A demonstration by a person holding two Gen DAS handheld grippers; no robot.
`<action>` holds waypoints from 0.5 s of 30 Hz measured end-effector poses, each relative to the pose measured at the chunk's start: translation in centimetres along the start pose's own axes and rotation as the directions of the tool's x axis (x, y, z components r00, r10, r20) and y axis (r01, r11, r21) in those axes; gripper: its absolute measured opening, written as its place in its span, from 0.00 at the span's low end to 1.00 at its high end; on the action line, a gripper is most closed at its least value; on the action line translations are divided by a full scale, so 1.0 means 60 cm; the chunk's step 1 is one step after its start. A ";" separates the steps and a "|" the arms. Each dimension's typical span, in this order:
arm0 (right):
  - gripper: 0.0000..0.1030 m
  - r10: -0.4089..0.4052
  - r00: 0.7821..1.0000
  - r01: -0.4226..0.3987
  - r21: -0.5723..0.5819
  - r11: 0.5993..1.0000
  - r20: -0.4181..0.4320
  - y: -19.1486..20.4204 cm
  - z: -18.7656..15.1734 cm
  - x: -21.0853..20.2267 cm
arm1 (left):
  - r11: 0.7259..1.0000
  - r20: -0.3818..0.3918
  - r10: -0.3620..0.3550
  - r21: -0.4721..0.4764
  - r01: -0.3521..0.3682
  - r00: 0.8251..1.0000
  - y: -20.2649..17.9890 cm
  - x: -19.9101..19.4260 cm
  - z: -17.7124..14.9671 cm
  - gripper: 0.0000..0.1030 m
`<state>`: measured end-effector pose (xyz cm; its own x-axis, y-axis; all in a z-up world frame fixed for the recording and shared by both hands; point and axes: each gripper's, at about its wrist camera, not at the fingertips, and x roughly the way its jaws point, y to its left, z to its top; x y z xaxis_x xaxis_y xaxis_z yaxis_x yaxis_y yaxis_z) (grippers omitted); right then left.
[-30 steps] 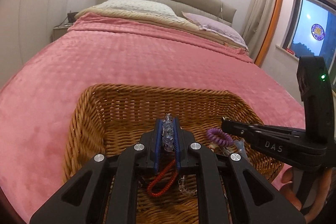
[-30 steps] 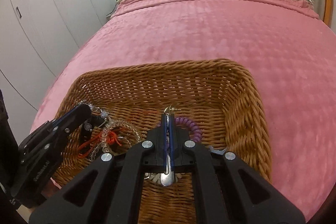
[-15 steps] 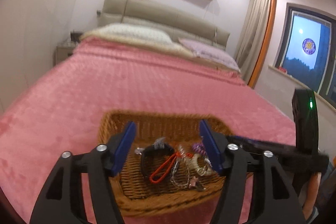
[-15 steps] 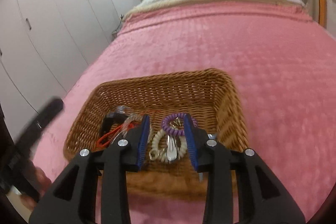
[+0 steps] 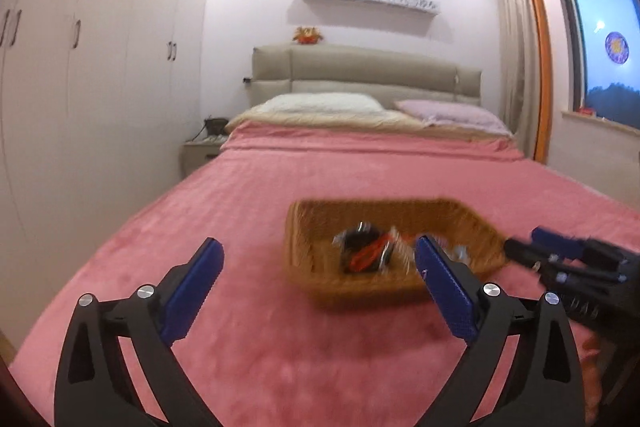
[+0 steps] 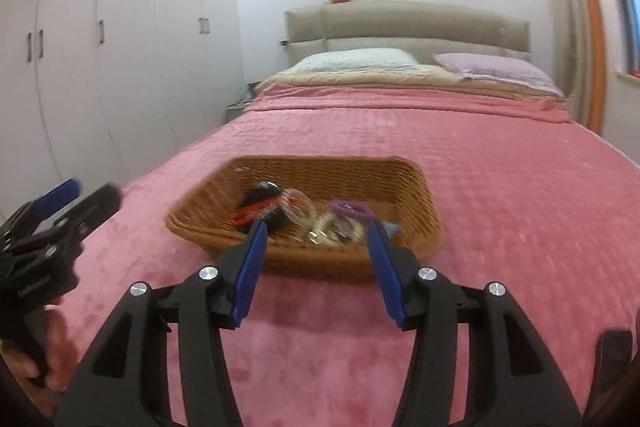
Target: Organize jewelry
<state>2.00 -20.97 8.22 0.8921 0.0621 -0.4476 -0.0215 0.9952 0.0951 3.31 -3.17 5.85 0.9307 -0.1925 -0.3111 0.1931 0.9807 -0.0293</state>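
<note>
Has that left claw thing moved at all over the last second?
Yes. The left gripper has backed out of the wicker basket toward the foot of the bed and opened; the basket now lies ahead of its fingertips.

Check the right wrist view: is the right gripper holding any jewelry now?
No. The right gripper has its jaws wide apart with nothing between them, and the jewelry lies in the wicker basket beyond.

Jewelry seemingly heaped in basket on bed.

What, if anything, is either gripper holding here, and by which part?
Nothing. The left gripper and right gripper both have open, empty jaws; the jewelry lies in the brown wicker basket.
</note>
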 end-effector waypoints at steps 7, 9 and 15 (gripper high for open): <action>0.48 -0.022 0.999 0.022 -0.014 1.000 0.037 0.004 -0.040 -0.027 | 0.992 0.028 0.121 -0.029 -0.120 0.992 0.012 -0.024 -0.047 0.91; 0.48 -0.036 0.995 0.039 -0.025 0.999 0.091 0.013 -0.045 -0.047 | 0.983 0.061 0.186 -0.013 -0.185 0.981 0.008 -0.030 -0.055 0.92; 0.48 -0.047 0.995 0.051 -0.048 0.998 0.088 0.016 -0.064 -0.041 | 0.982 0.057 0.186 -0.003 -0.186 0.981 0.003 -0.028 -0.065 0.93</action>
<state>-1.97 -19.88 5.99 0.9283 0.0083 -0.3718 0.0028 0.9996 0.0293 0.55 -2.54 2.69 0.9664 -0.0081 -0.2568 0.0153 0.9995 0.0260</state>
